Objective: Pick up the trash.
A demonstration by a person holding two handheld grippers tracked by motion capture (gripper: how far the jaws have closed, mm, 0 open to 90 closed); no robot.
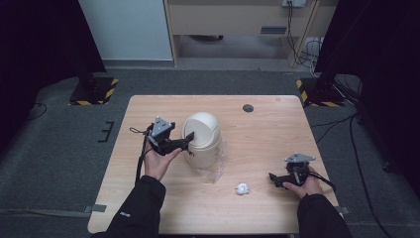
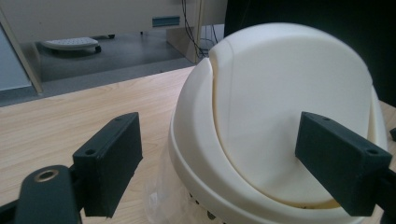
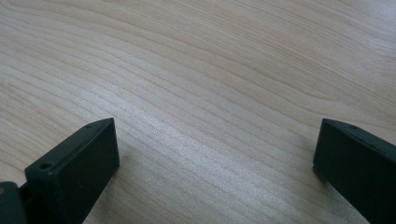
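A cream bin [image 1: 202,139] with a domed swing lid stands near the middle of the wooden surface [image 1: 257,208]. The left gripper [image 1: 185,143] points at its lid, fingers [image 2: 109,161] spread wide, one in front of the lid's flap and possibly touching it. Crumpled clear plastic [image 1: 214,168] lies at the bin's base. The right gripper [image 1: 273,179] rests low near the surface's right edge, its fingers [image 3: 74,172] spread over bare wood. A small white crumpled wad [image 1: 242,188] lies just beside it, toward the bin.

Grey carpet floor [image 1: 59,163], light wooden table [image 1: 267,134], pale wall panel [image 1: 126,27], wooden cabinet [image 1: 233,17], dark curtains [image 1: 381,44]
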